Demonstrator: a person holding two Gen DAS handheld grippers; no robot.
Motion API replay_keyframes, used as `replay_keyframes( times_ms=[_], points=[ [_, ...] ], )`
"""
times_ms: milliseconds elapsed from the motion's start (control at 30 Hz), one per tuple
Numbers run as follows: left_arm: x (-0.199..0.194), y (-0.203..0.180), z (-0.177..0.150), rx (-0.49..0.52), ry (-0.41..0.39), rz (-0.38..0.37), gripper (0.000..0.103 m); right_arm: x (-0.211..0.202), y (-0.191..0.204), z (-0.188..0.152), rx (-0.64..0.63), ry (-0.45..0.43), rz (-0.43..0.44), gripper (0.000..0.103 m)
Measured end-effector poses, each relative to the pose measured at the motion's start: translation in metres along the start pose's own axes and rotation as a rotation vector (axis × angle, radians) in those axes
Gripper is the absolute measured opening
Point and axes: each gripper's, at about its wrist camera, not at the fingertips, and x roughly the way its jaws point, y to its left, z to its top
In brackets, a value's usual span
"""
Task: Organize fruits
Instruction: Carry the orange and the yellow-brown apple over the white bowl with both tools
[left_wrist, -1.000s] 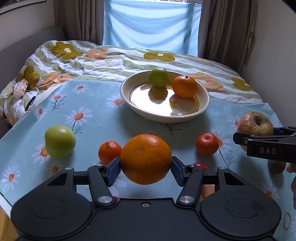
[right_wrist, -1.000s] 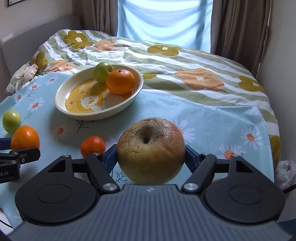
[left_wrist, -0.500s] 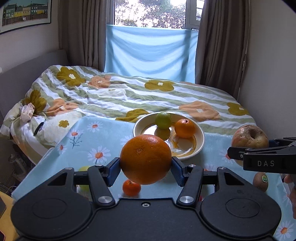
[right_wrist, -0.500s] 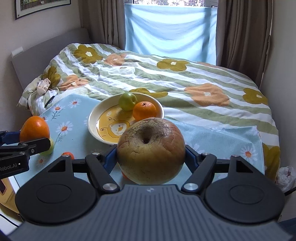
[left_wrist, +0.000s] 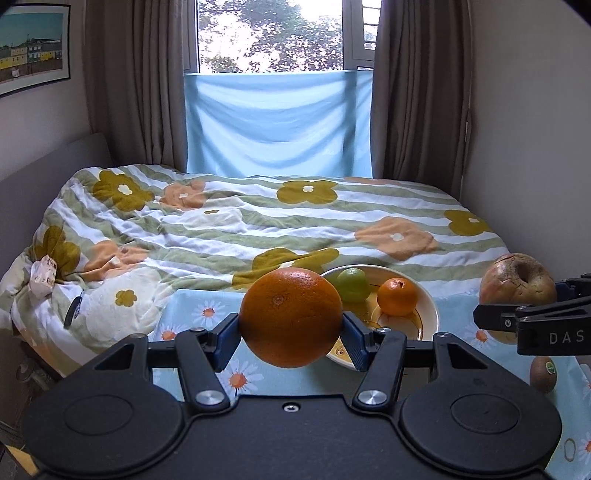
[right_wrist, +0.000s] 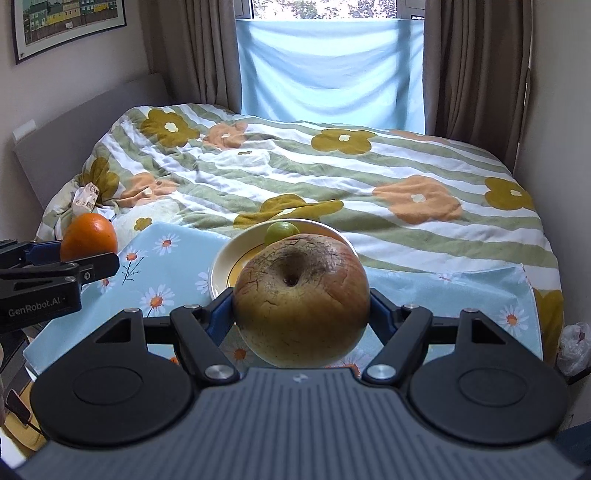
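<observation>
**Two fruits held up over the bowl, much of the table hidden**

The left gripper (left_wrist: 291, 332) is pinching a big orange (left_wrist: 290, 317) between its blue pads, holding it in the air in front of the bowl (left_wrist: 428, 314). The orange is blocking the bowl's left side and most of the daisy-print cloth (left_wrist: 192, 314) beneath it. The right gripper (right_wrist: 301, 314) is clamping a wrinkled, brownish apple (right_wrist: 301, 299) in the same way, and from that side the apple is covering nearly all of the bowl (right_wrist: 221, 269), leaving only the rim and the top of a green fruit (right_wrist: 281, 230) peeking over.

In the left view the bowl is showing that green fruit (left_wrist: 352, 284) and a small orange (left_wrist: 398, 296) lying side by side, close together; whether they are touching is hard to tell. A kiwi (left_wrist: 543, 373) is sitting on the cloth at the right, partly tucked behind the gripper's body. Behind everything, a flowered quilt (left_wrist: 258, 229) is covering the bed, brown curtains (left_wrist: 136, 85) are hanging at the window, and a picture (left_wrist: 33, 48) on the wall is cut off at the frame's edge.
</observation>
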Motion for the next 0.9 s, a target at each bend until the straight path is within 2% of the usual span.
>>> replay_keyframes(
  times_ms=[400, 633, 900],
  points=[
    [0.084, 0.019, 0.021, 0.154, 0.039, -0.148, 0.063, 0.065, 0.015, 0.014, 0.137, 0.031, -0.122, 0.088],
    [0.137, 0.006, 0.024, 0.255, 0.09, -0.233, 0.063, 0.1, 0.011, 0.016, 0.195, 0.052, -0.179, 0.089],
    [0.185, -0.018, 0.016, 0.38, 0.15, -0.278, 0.063, 0.125, 0.0, 0.018, 0.231, 0.079, -0.224, 0.089]
  ],
)
